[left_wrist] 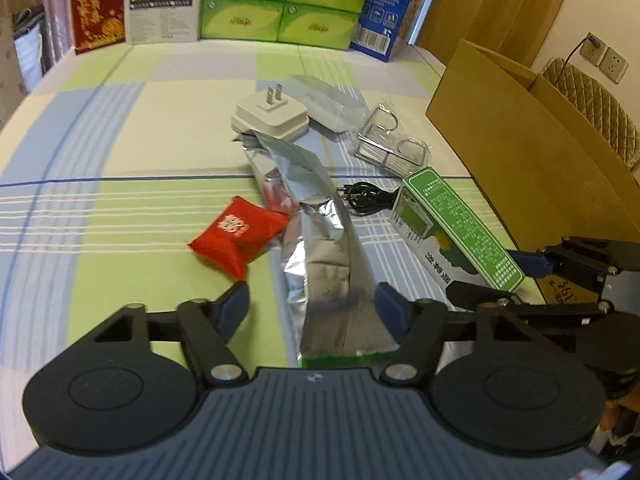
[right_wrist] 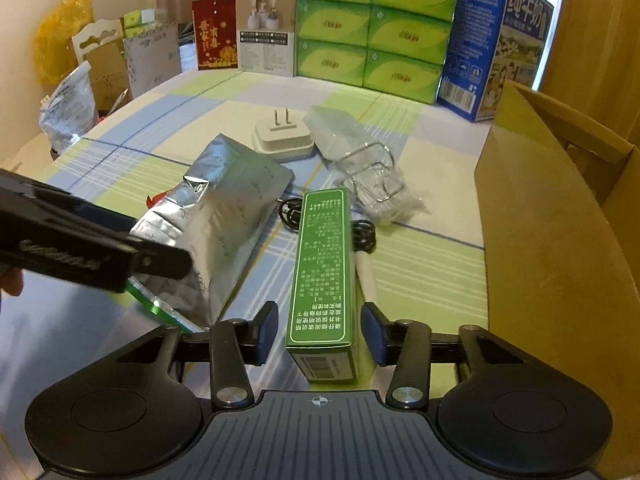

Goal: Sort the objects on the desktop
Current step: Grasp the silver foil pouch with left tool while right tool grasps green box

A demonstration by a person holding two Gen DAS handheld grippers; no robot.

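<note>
Straddling the near ends of two items, both grippers sit spread with nothing yet pinched. The left gripper (left_wrist: 312, 304) has its jaws wide on either side of the foil bag (left_wrist: 328, 264), whose green-edged end lies between the pads without clear contact. The right gripper (right_wrist: 318, 332) is likewise released, its pads flanking the green box (right_wrist: 320, 272) with a gap on each side. The carton (right_wrist: 560, 240), presumably the sorting bin, stands open just to the right of the clutter.

Several things could go wrong from here. The bag is crumpled and slick, so a squeeze on its flat end may just fold the foil and let it slide out on the lift. Its far end lies under the white plug (left_wrist: 272, 118), and a red pouch (left_wrist: 236, 236) rests touching its left side; pulling the bag could drag or flip either. The box lies over a black cord (right_wrist: 362, 236) beside a white pen-like stick (right_wrist: 368, 276), so lifting it may snag the loop. The two grippers are also near each other, and closing together risks a knock.
</note>
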